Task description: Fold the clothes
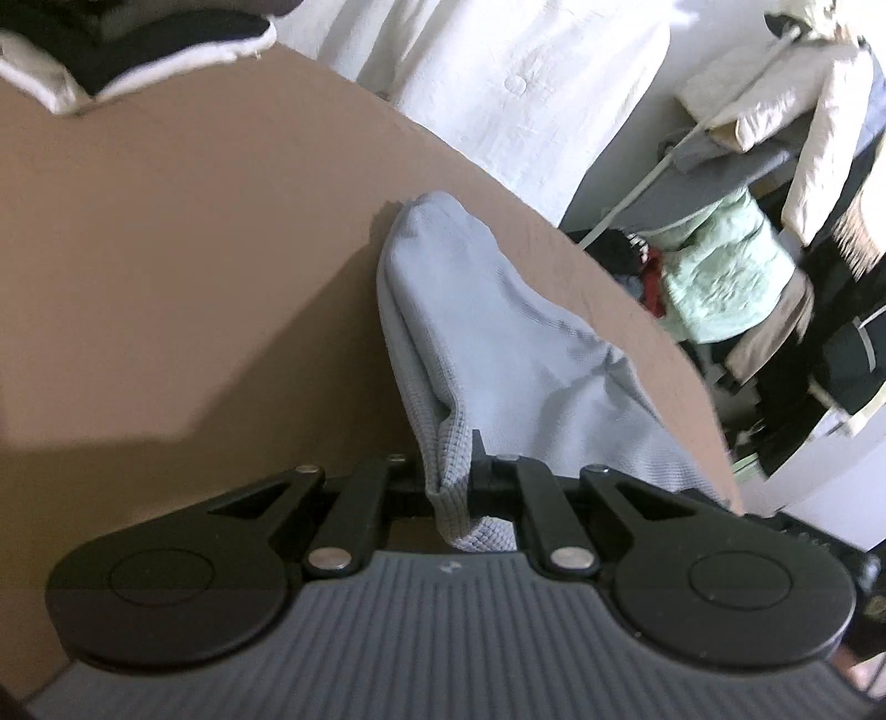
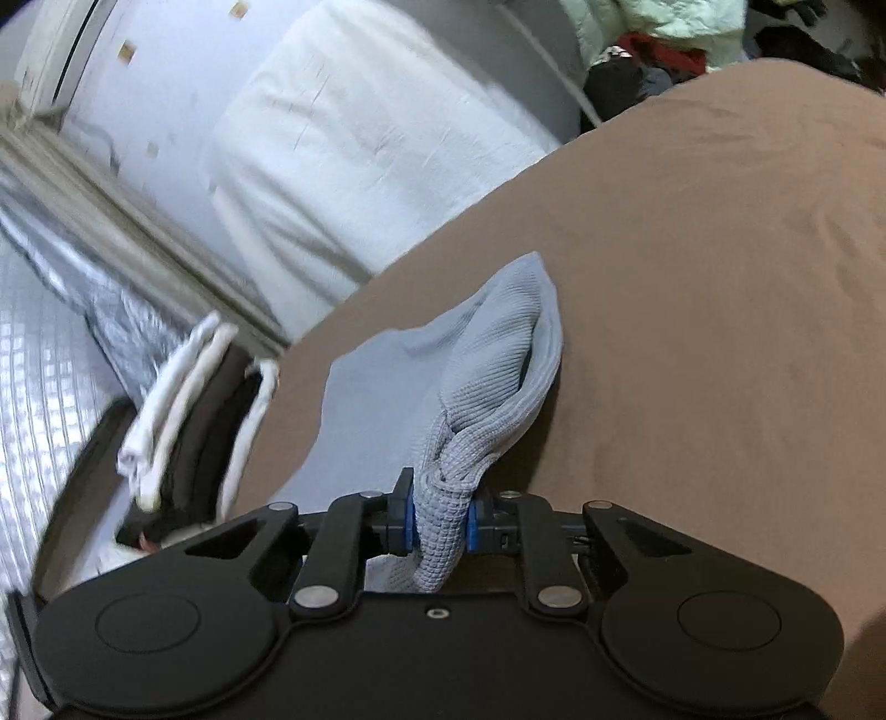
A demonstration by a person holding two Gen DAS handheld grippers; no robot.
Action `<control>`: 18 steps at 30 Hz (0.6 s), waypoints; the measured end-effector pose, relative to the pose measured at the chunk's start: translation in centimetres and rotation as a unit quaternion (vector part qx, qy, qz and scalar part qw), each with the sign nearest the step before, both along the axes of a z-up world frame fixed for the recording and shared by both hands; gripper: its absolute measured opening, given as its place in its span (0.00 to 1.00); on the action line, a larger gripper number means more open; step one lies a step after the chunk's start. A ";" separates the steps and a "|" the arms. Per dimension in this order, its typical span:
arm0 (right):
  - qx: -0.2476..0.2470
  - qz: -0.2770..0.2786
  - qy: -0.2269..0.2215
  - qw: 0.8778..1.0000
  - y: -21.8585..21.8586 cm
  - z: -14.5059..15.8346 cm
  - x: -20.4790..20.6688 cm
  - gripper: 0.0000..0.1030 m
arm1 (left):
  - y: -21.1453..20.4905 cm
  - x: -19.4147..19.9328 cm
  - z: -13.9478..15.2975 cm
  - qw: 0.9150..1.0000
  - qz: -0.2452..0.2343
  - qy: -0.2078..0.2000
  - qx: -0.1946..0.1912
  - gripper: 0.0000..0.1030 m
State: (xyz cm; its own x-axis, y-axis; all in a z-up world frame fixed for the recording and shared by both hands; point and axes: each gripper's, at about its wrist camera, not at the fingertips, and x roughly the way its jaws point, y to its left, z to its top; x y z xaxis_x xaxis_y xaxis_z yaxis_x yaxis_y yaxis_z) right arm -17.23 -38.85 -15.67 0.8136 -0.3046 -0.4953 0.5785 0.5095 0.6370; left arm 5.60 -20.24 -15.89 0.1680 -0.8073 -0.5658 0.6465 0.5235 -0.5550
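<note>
A light grey-blue ribbed garment (image 1: 498, 343) hangs over the brown sheet-covered surface (image 1: 194, 249). My left gripper (image 1: 449, 487) is shut on one bunched edge of it. In the right wrist view the same garment (image 2: 476, 365) is held by my right gripper (image 2: 440, 526), whose blue-padded jaws are shut on another bunched edge. The cloth droops between the two grips, lifted above the brown surface (image 2: 720, 277). How far its lower part touches the surface is hidden.
A stack of folded white and dark clothes (image 1: 111, 50) lies at the surface's far corner; it also shows in the right wrist view (image 2: 188, 410). White cloth (image 1: 498, 83) hangs behind. A pile of clothes, with a mint green piece (image 1: 725, 277), lies beyond the edge.
</note>
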 end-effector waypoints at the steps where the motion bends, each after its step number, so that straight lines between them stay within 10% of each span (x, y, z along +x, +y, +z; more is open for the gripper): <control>1: 0.000 0.010 0.007 1.000 0.7 0.6 -0.2 0.19 | 0.6 -0.5 0.8 1.000 0.000 -0.007 -0.010 0.06; 7: -0.002 0.068 0.049 0.997 4.6 4.3 -1.7 0.19 | 5.3 -4.2 6.3 0.998 -0.024 -0.052 -0.031 0.06; 12: 0.044 0.082 0.068 0.993 5.2 4.3 -3.3 0.19 | 8.4 -4.6 4.7 1.000 -0.021 -0.008 -0.003 0.06; 18: 0.039 0.102 0.089 0.990 6.5 4.5 -4.5 0.19 | 8.0 -6.2 5.4 0.998 -0.037 -0.051 0.027 0.06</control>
